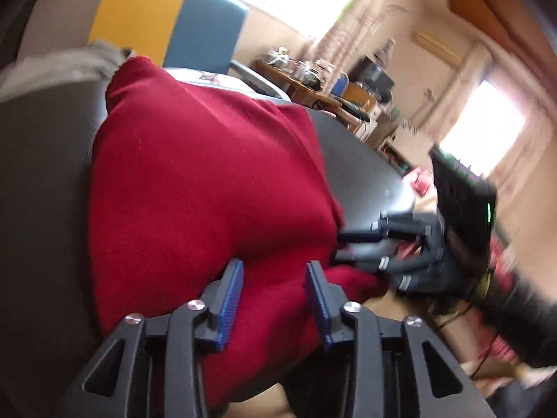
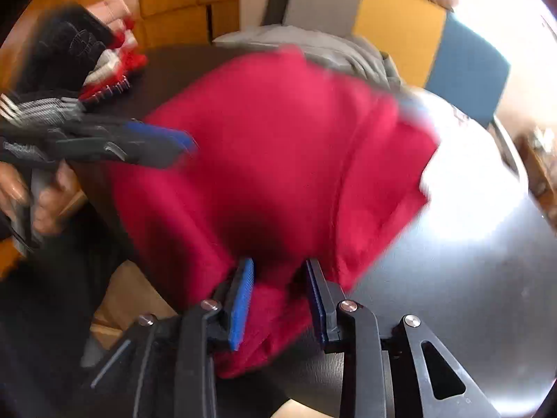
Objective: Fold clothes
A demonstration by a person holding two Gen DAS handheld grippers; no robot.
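Dark round table (image 2: pixel 452 278) under red cloth (image 2: pixel 278 146)

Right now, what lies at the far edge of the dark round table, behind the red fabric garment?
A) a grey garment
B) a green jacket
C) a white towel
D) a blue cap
A: a crumpled grey garment sits past the red fabric garment on the dark round table.
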